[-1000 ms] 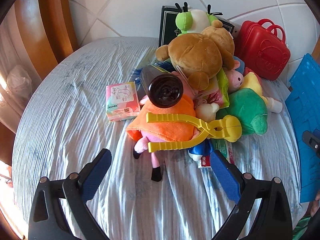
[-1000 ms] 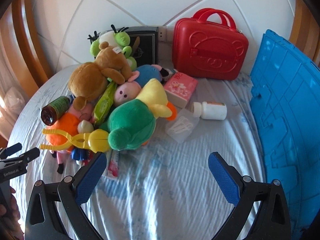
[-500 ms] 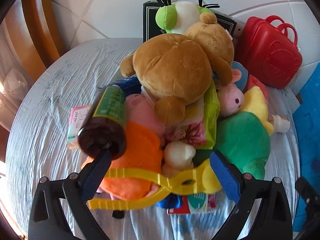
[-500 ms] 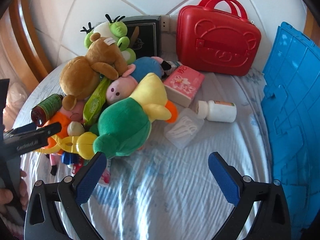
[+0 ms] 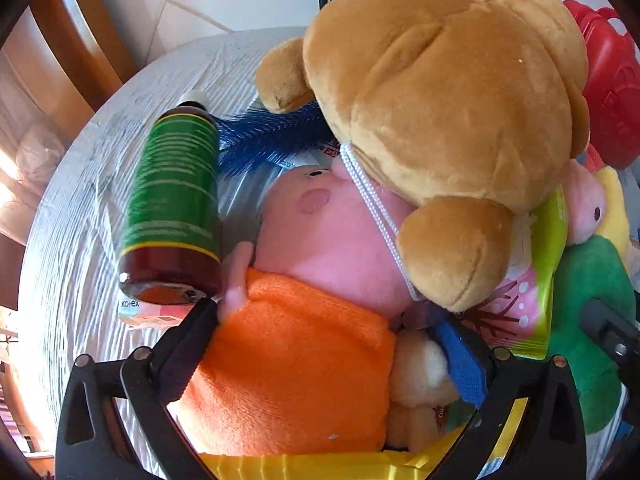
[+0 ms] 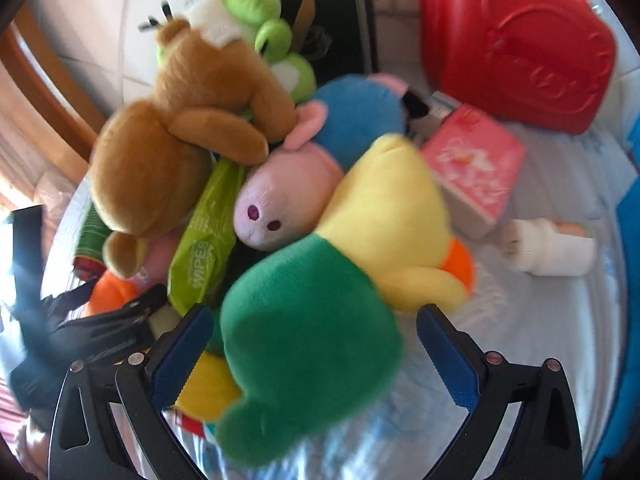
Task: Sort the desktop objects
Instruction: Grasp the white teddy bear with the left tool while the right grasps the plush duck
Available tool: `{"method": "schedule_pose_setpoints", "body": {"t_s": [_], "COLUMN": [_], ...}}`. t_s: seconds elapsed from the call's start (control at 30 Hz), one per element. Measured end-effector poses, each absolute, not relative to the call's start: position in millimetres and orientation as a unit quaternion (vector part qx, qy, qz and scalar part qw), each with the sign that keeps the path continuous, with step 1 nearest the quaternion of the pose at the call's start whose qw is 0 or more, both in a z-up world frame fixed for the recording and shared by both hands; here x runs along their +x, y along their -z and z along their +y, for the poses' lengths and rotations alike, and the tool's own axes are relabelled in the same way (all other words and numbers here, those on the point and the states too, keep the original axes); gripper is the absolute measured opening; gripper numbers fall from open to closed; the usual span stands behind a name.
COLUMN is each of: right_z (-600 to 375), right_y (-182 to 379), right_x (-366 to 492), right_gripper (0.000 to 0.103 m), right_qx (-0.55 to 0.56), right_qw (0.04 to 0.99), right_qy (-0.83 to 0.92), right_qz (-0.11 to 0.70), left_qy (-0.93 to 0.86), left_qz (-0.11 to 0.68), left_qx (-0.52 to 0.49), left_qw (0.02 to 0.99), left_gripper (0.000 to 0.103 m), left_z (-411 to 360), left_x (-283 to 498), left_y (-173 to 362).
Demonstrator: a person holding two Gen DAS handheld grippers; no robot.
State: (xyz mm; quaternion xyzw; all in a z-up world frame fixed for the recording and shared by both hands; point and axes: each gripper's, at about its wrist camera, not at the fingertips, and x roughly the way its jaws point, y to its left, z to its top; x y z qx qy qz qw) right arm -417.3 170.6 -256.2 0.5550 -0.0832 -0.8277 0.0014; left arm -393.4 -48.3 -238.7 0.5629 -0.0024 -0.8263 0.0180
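Observation:
A heap of soft toys lies on the grey cloth table. In the left wrist view my left gripper (image 5: 320,344) is open, its fingers on either side of a pink pig plush in an orange dress (image 5: 296,372). A brown bear (image 5: 444,92) lies on top of the pig. A dark bottle with a green label (image 5: 174,204) rests beside it. In the right wrist view my right gripper (image 6: 314,344) is open around the green end of a green and yellow plush (image 6: 308,336). The left gripper (image 6: 108,324) shows at the left.
A red plastic case (image 6: 516,44) stands at the back, with a black box (image 6: 340,28) and a green bug plush (image 6: 260,12). A pink tissue pack (image 6: 476,164), a white pill bottle (image 6: 548,248), a green wipes pack (image 6: 208,240) and a blue panel (image 6: 630,240) lie around.
Both grippers moved forward into the heap. The left one now straddles the orange-dressed pig; the right one now straddles the green plush. Both stayed open.

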Motion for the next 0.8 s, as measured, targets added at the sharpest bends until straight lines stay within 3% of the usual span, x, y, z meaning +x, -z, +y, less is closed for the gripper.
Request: {"method": "schedule_pose_setpoints", "body": {"t_s": [0.37,0.67,0.8], "right_z": [190.2,216.5,235.5], "right_y": [262.4,257.6,251.5], "right_x": [-365.5,-309.9,-291.6], "right_gripper": [0.103,0.102,0.102], "right_qx": [0.571,0.585,0.581], "right_qw": [-0.016,-0.062,-0.072], "right_qy": [0.821,0.809,0.810], "right_qz": [-0.023,-0.012,-0.042], "left_qy": [0.825,0.844,0.853], "left_qz": [0.037,0.037,0.031], "left_qx": [0.563,0.535,0.521], "left_qw": [-0.015,-0.013,-0.027], "left_gripper": [0.103,0.103,0.103], "left_z": [-74.6,-77.1,-68.4], "left_x": [-340.4,-307.6,-296.4], "left_y": [230.0,194.0,178.6]}}
